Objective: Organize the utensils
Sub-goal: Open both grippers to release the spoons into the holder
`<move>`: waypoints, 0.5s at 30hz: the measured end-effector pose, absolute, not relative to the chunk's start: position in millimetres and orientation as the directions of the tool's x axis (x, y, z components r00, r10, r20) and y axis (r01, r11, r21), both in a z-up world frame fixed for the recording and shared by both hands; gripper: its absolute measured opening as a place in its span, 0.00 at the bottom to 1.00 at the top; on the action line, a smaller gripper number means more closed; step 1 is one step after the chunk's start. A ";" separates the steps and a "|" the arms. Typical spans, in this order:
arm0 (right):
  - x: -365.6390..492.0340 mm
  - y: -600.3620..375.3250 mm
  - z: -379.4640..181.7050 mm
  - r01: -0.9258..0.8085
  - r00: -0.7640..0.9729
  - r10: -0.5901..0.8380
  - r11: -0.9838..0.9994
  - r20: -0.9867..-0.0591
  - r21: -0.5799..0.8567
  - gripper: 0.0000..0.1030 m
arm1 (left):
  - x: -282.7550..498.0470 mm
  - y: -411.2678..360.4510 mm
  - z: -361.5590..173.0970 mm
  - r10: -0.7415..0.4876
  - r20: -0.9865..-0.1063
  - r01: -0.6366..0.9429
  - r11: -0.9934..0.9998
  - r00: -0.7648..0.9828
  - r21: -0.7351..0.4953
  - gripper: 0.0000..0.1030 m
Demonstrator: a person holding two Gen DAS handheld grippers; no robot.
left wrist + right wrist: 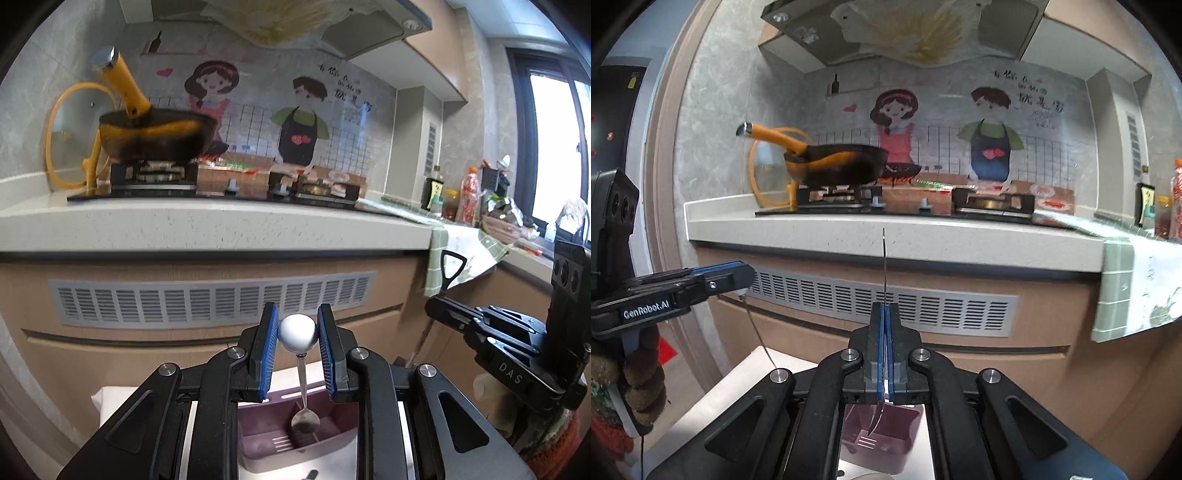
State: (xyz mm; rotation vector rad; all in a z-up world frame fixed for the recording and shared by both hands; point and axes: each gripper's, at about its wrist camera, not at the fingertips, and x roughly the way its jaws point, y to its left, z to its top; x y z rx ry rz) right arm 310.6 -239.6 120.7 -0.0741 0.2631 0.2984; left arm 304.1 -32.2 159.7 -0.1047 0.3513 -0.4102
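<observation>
In the left wrist view my left gripper (297, 328) has its blue pads on either side of the white ball end (297, 333) of a metal spoon. The spoon hangs down with its bowl (305, 421) inside a pink utensil holder (258, 443) below. In the right wrist view my right gripper (885, 325) is shut on a thin metal utensil (884, 258) seen edge-on; its handle points up and its lower end (875, 419) hangs over the pink holder (901, 424). The right gripper also shows in the left wrist view (491, 332).
The pink holder stands on a white surface (713, 398) in front of a kitchen counter (221, 225). A yellow-handled pan (155, 136) sits on the stove. A vent grille (207, 299) is in the cabinet front. Bottles (469, 195) stand at the right.
</observation>
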 end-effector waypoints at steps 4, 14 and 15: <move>334.9 -236.4 96.4 -0.296 0.909 0.279 0.955 -0.309 -0.009 0.01 | 329.3 -33.4 131.2 -0.413 -0.369 0.364 0.910 0.833 -0.197 0.22; 381.8 -229.8 25.9 -0.261 0.861 0.236 0.965 -0.450 0.007 0.01 | 366.9 -29.9 61.5 -0.440 -0.481 0.341 0.896 0.758 -0.283 0.23; 383.9 -229.7 20.5 -0.262 0.852 0.235 0.965 -0.468 0.008 0.01 | 367.2 -30.2 57.6 -0.444 -0.482 0.342 0.895 0.755 -0.287 0.23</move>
